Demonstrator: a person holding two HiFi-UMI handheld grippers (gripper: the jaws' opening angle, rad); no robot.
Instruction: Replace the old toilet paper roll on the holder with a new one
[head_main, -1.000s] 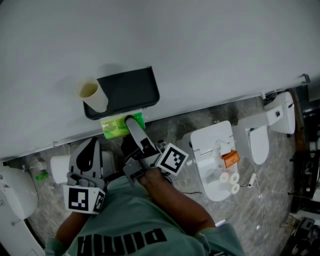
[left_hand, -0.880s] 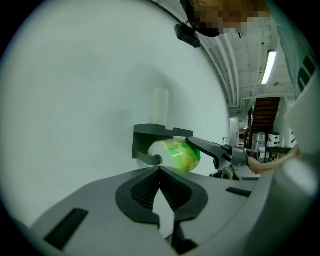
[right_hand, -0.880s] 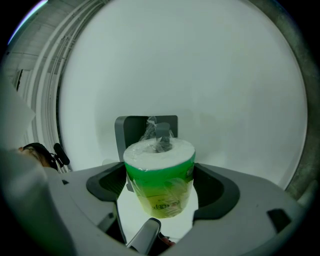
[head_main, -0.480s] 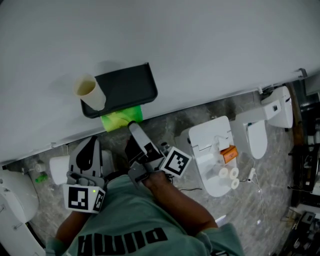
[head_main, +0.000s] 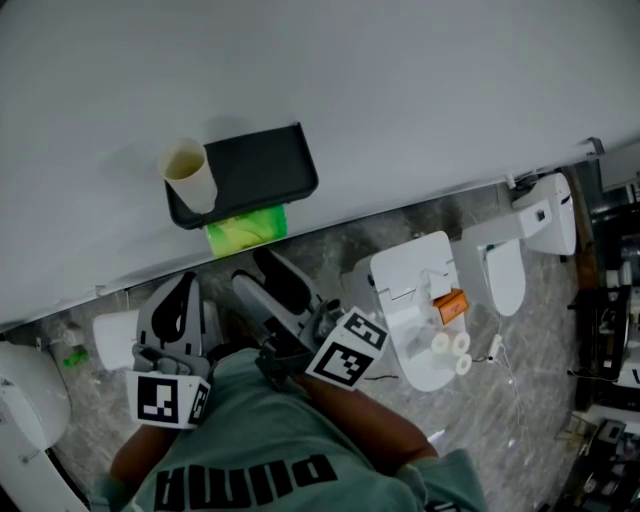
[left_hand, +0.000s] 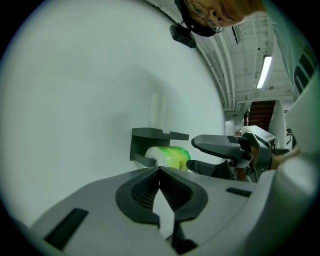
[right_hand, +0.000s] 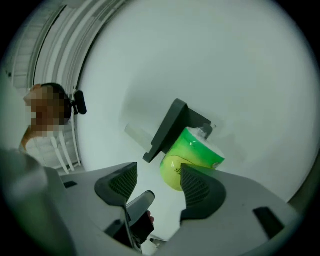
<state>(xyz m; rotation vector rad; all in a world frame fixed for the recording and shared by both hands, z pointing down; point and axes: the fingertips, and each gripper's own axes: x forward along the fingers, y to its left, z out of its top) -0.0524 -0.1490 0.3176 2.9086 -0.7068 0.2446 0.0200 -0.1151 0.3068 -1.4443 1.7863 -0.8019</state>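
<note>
In the head view, the right gripper (head_main: 252, 268) is being drawn back from the wall (head_main: 400, 90) towards the near side and rolled over. A second ago one of its fingers was lying against the green-wrapped roll (head_main: 245, 230); now clear floor is being left between them. The roll is being carried under the black holder (head_main: 255, 175), far from both grippers, and a pale tube (head_main: 188, 178) is being kept standing at the holder's left end. The left gripper (head_main: 184, 285) is being held where it was, at the near left.

In the left gripper view, the left gripper's (left_hand: 159, 172) jaws are being kept together with nothing between them. Beyond them the roll (left_hand: 170, 156) is being shown under the holder (left_hand: 150, 135), with the right gripper (left_hand: 196, 154) just to its right.

In the right gripper view, the right gripper's (right_hand: 159, 172) jaws have just been closing part-way but are being held apart and empty, the roll (right_hand: 192, 150) lying beyond them.

The roll is judged to be left seated, so the swap is probably being finished.
</note>
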